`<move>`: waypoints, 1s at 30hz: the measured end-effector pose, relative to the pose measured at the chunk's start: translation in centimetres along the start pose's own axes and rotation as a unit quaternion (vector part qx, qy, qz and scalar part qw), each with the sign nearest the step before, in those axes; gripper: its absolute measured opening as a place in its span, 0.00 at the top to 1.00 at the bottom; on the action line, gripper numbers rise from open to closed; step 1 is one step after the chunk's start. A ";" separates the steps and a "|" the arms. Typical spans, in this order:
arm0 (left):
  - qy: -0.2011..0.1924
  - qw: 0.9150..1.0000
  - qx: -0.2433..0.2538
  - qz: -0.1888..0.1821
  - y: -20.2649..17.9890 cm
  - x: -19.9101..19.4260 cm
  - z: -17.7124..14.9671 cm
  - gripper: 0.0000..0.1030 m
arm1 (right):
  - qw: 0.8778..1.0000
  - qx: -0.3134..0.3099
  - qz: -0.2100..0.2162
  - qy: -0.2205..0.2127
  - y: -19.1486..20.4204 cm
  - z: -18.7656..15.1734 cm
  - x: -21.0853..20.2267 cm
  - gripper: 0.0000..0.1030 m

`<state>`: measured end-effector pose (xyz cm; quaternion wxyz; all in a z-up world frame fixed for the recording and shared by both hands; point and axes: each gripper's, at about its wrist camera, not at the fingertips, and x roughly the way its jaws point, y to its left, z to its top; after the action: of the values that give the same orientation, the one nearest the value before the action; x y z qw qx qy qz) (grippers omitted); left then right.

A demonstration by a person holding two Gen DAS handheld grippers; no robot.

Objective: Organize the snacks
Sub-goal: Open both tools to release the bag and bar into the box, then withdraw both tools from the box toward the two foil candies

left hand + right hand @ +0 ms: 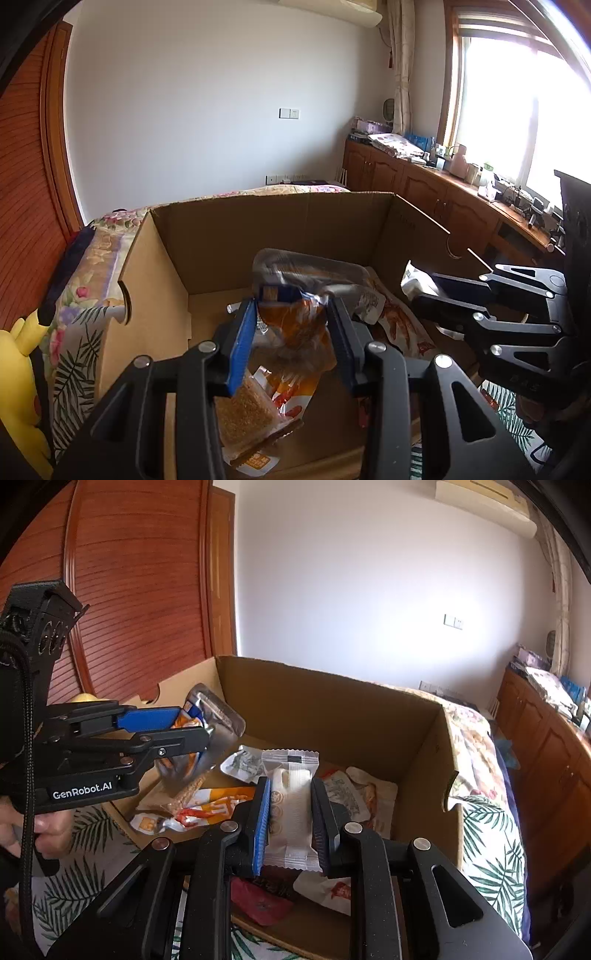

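Left gripper: the left gripper (291, 325) is clamped on an orange-and-clear snack bag (295, 314), its blue pad on the left side and its black pad on the right pressing the crumpled film; the bag's top sticks up past the fingertips.
Right gripper: the right gripper (290, 812) is closed on a white wrapped snack bar (291, 805), which stands upright between the pads, its crimped top edge above them and its bottom seal below.
Box: an open cardboard box (258, 236) sits on a bed (74, 295) with a floral and leaf-print cover; both grippers hang over the box's opening, the left one over its left part and the right one over its near right part.
Held things: both snacks are above the box floor, not resting on it.
Loose snacks, left view: under the held bag lies a clear pack of brown crumbly bars (243, 413) near the box's near wall, and an orange-and-white pouch (291, 391) just beside it.
Loose snacks, right view: a pale pouch with a brown print (365, 797) lies to the right of the bar, a red packet (258, 897) near the near wall, and a small silver-printed packet (243, 764) farther in.
Person: fingers (48, 830) wrap the left gripper's handle at the left edge of the right wrist view.
Surroundings: a yellow plush toy (18, 354) lies left of the bed; a wooden counter (461, 192) with clutter runs under the window on the right.
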<state>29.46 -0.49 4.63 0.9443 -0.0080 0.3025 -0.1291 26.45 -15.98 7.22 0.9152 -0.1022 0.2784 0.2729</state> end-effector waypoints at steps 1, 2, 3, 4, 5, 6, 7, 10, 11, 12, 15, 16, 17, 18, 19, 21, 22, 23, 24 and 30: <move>-0.001 1.000 0.001 0.001 -0.1 0.0 0.0 0.63 | 1.000 0.000 -0.001 0.001 0.0 0.0 0.1 0.81; -0.001 1.000 0.002 0.003 -0.2 0.0 0.0 0.63 | 1.000 0.001 0.000 0.002 0.0 0.0 0.1 0.81; -0.001 1.000 0.001 0.003 -0.2 0.0 -0.1 0.63 | 1.000 0.002 0.001 0.003 0.0 0.0 0.2 0.81; 0.001 1.000 0.000 0.002 -0.1 0.0 -0.1 0.63 | 1.000 0.003 0.001 0.004 -0.1 -0.1 0.2 0.81; 0.002 1.000 0.000 0.002 -0.2 0.0 -0.2 0.63 | 1.000 0.003 0.001 0.005 0.0 0.0 0.3 0.81; 0.002 1.000 0.001 0.002 -0.1 0.0 -0.3 0.63 | 1.000 0.002 0.001 0.006 0.1 -0.1 0.3 0.80; 0.003 1.000 0.002 0.002 -0.2 0.0 -0.3 0.63 | 1.000 0.003 0.002 0.006 0.1 -0.1 0.2 0.80; 0.004 1.000 0.002 0.002 -0.3 0.0 -0.4 0.62 | 1.000 0.009 0.003 0.006 -0.1 -0.2 0.4 0.80; 0.004 1.000 0.003 0.001 -0.2 0.0 -0.5 0.62 | 1.000 0.012 0.005 0.006 -0.1 -0.3 0.5 0.78; 0.005 1.000 0.003 0.002 -0.3 0.0 -0.6 0.61 | 1.000 0.015 0.006 0.006 -0.2 -0.3 0.5 0.77; 0.004 1.000 0.005 0.003 -0.5 -0.4 -0.8 0.61 | 1.000 0.017 0.006 0.005 -0.2 -0.4 0.2 0.76; 0.004 1.000 0.005 0.003 -0.5 -0.6 -0.8 0.61 | 1.000 0.016 0.006 0.003 -0.2 -0.4 0.1 0.76; 0.004 1.000 0.006 0.003 -0.5 -0.8 -0.8 0.61 | 1.000 0.015 0.005 0.002 -0.1 -0.3 -0.1 0.75; 0.004 1.000 0.008 0.002 -0.8 -1.0 -0.9 0.61 | 1.000 0.014 0.005 0.000 0.0 -0.4 -0.4 0.75; 0.003 1.000 0.010 0.003 -0.9 -1.3 -1.0 0.61 | 1.000 0.013 0.005 -0.002 0.1 -0.4 -0.7 0.75; 0.002 1.000 0.014 0.004 -1.3 -1.9 -1.1 0.60 | 1.000 0.010 0.003 -0.006 0.3 -0.4 -1.4 0.75; 0.000 1.000 0.016 0.005 -1.5 -2.3 -1.1 0.60 | 1.000 0.008 0.002 -0.009 0.5 -0.4 -2.1 0.75; -0.001 1.000 0.018 0.004 -1.6 -2.7 -1.2 0.60 | 1.000 0.006 0.001 -0.011 0.6 -0.5 -2.4 0.75; -0.003 1.000 0.020 0.003 -1.9 -3.2 -1.3 0.60 | 1.000 0.005 0.001 -0.014 0.7 -0.6 -2.9 0.75; -0.012 1.000 0.026 -0.004 -2.8 -5.7 -2.1 0.55 | 1.000 0.004 -0.001 -0.019 1.1 -2.0 -6.4 0.74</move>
<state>23.11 -1.61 6.46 0.9471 0.0135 0.2882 -0.1409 20.46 -18.61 9.12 0.9211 -0.0940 0.2616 0.2727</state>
